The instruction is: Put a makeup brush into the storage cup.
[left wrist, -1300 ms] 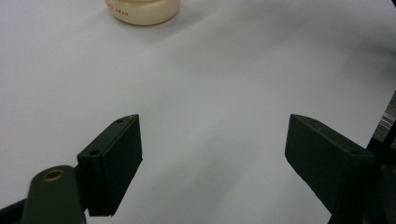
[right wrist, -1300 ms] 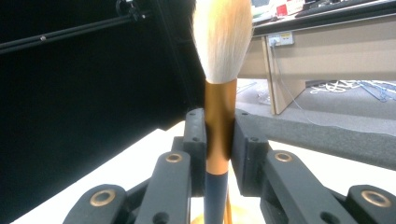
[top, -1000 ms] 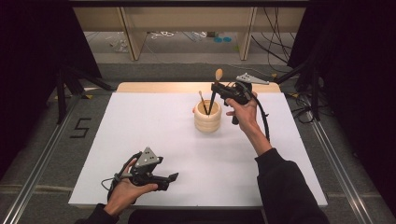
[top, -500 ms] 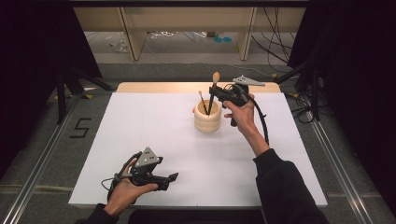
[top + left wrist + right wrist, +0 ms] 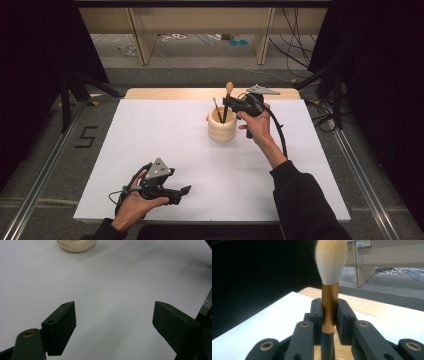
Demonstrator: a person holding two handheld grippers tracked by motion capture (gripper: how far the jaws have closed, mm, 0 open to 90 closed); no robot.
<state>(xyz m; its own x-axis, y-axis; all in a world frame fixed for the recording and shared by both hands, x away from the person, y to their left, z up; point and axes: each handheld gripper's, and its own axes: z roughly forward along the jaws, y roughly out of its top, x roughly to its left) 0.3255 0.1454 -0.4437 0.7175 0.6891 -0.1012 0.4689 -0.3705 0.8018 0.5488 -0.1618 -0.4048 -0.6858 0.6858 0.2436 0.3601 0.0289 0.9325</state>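
My right gripper (image 5: 230, 104) pinched the brush (image 5: 329, 285) by its gold collar over the wooden cup (image 5: 222, 128), at twelve o'clock on the table (image 5: 125, 150). The brush stood upright, bristles up. I feared that a tilted hand would tip the cup. My left gripper (image 5: 113, 322) rested spread at seven o'clock.

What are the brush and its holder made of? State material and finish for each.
Brush: soft pale bristles, probably hair or synthetic; smooth coppery ferrule, likely metal; dark glossy handle.
Holder: cream, ribbed, matte; looks like light wood or ceramic, and the frames leave that open.
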